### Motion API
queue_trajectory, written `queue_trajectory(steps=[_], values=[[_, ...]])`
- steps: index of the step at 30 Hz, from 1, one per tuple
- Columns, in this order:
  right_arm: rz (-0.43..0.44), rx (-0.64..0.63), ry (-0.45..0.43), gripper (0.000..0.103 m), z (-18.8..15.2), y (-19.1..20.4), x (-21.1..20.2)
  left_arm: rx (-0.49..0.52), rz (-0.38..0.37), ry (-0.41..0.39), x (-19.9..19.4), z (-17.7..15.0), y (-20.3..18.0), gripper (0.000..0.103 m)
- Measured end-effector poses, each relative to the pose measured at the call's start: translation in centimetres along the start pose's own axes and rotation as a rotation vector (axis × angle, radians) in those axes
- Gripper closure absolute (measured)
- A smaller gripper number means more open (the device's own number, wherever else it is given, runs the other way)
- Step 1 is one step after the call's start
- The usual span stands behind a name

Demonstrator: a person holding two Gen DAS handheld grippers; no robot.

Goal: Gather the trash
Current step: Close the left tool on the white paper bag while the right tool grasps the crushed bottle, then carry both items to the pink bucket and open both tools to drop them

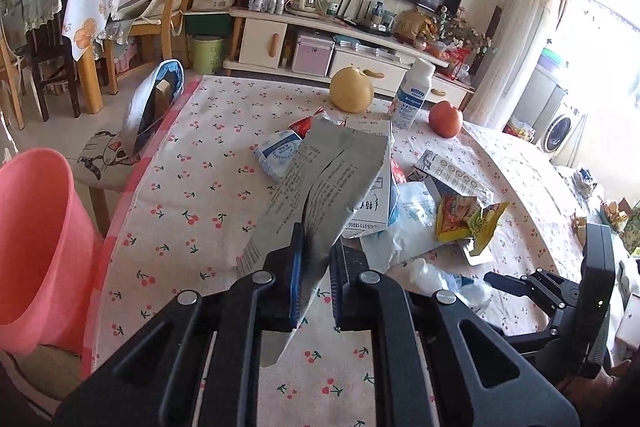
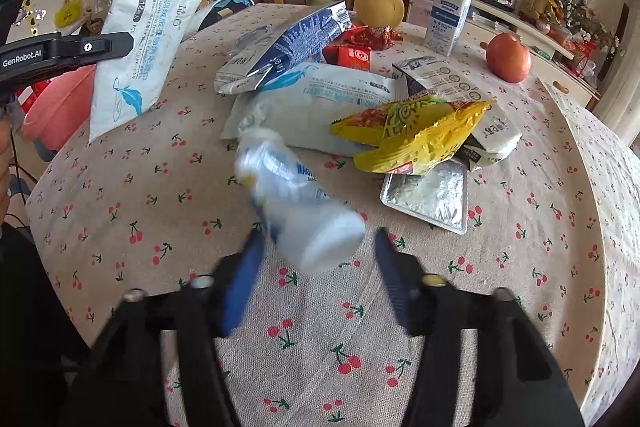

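Here, two handheld black grippers with blue finger pads work over a round table [image 2: 120,187] covered in a cream cloth printed with red cherries, where a heap of litter lies near the middle. The left gripper [image 1: 316,259] has its fingers nearly shut, pinching the lower edge of a flat white foil wet-wipe packet with blue print [image 1: 324,179]; the packet stands up and away from the fingers, clear of the cloth, its long axis running along the line the gripper points. In the right wrist view the same packet hangs at the far left, above the table edge. A pink plastic bin [image 1: 36,247] stands off the table at the left, on this hand's side, so the left hand is by far the nearer one to it; my reading is that the packet has only to be carried leftward over the rim and let go. The right gripper [image 2: 320,247] has its fingers spread wide, and nothing is pressed between them. A small crushed clear plastic bottle with a white cap end [image 2: 296,199] lies just ahead of and between the open fingers, blurred, its long axis slanting from the upper left down toward the right finger, cap end nearest. Whether it touches either pad I cannot tell. Beyond it lie a yellow crinkled snack wrapper [image 2: 416,135] and a shallow silver foil tray [image 2: 428,195], touching each other.
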State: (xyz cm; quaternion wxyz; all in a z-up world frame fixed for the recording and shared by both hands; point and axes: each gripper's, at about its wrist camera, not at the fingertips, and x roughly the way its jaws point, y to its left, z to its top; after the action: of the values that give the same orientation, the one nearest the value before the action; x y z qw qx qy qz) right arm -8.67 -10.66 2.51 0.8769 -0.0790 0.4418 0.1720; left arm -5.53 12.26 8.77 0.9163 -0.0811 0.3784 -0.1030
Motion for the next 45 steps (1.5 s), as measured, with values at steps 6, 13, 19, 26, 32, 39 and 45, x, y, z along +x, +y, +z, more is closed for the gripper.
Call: queue_trajectory(steps=[6, 13, 19, 26, 32, 39, 45], values=[[-0.016, -0.039, 0.018, 0.021, 0.5, 0.6, 1.3, -0.074, -0.054, -0.008, -0.2, 0.2, 1.5, 0.092], [-0.038, -0.106, 0.040, 0.012, 1.1, 1.7, 2.8, -0.108, -0.009, 0.012, 0.3, 0.2, 2.8, 0.089], [0.032, -0.063, 0.047, 0.023, 1.8, 1.1, 3.4, -0.105, 0.044, 0.045, 1.0, 0.0, 3.5, 0.089], [0.054, -0.069, 0.047, 0.040, 1.7, 1.5, 3.0, -0.138, 0.068, 0.030, 0.7, 0.1, 4.3, 0.093], [0.065, -0.041, 0.008, 0.041, 1.7, 2.0, 1.3, -0.180, 0.060, -0.024, -0.6, 0.5, 5.1, 0.093], [0.117, 0.008, -0.065, 0.041, 3.8, 3.5, -1.3, -0.258, 0.101, -0.137, -3.2, 1.2, 6.8, 0.093], [0.277, 0.018, -0.112, 0.040, 8.1, 9.0, -2.3, -0.387, 0.237, -0.238, -5.9, 1.4, 10.9, 0.093]])
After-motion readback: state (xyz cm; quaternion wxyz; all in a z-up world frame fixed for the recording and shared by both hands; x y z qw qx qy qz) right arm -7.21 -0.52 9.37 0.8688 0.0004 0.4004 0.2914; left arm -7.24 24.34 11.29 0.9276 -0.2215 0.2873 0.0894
